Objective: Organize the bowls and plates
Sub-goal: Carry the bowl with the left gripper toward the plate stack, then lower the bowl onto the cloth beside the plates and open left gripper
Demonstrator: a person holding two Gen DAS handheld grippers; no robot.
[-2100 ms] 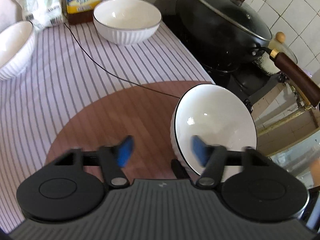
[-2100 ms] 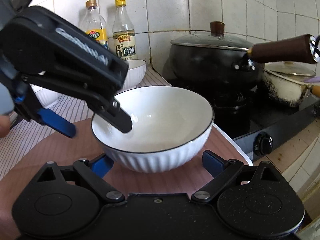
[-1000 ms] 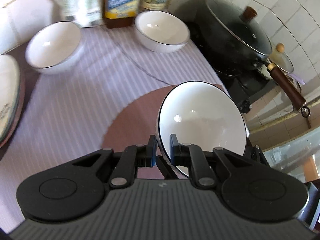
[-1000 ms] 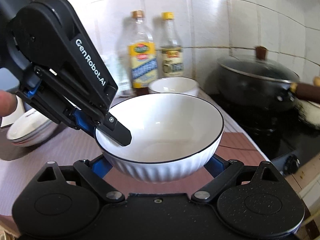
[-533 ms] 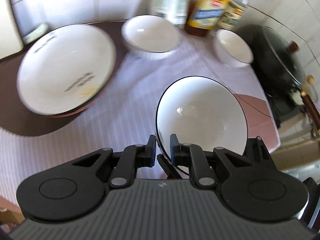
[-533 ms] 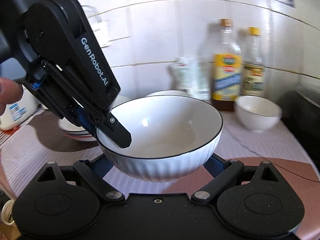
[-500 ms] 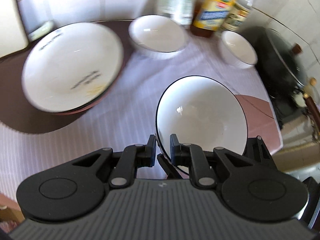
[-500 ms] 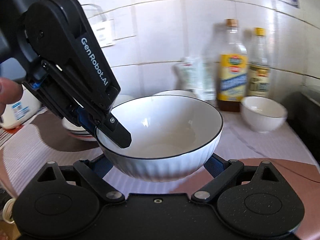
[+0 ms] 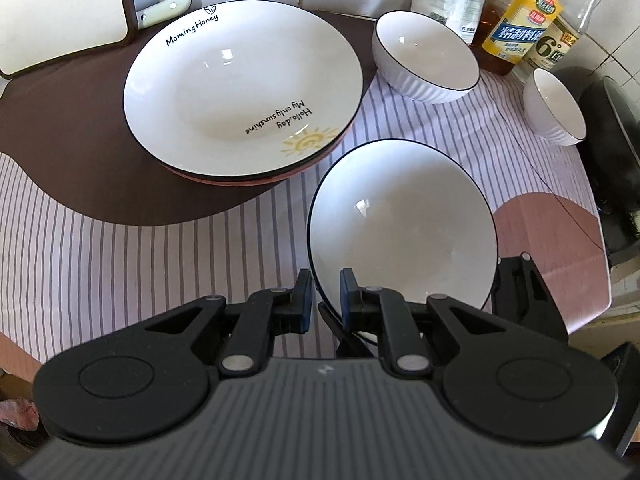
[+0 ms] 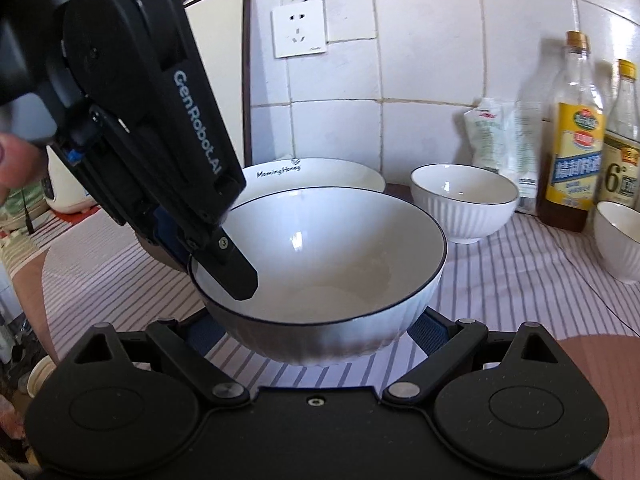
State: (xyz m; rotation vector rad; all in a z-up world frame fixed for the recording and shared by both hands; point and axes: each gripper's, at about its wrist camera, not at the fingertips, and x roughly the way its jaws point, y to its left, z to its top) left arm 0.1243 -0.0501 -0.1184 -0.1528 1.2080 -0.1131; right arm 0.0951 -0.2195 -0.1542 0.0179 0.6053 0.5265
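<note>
Carrying the big ribbed bowl above the striped cloth, I have my left gripper pinched tight on its near rim, one pad inside and one outside the wall. My right gripper cradles the same bowl from below; its blue pads sit at either side of the base, but the bowl hides the contact, so I cannot tell whether they press on it or only stand beside it.

Taking the stack of plates as my landmark: the bowl hangs just in front of it and slightly right, off the cloth. Behind and right of the stack sits a medium ribbed bowl, and farther right a small bowl by the oil bottle.

As I judge it, the plates are already gathered into one pile, while the three bowls are not yet nested. What remains is setting this one down and stacking the smaller bowls.
</note>
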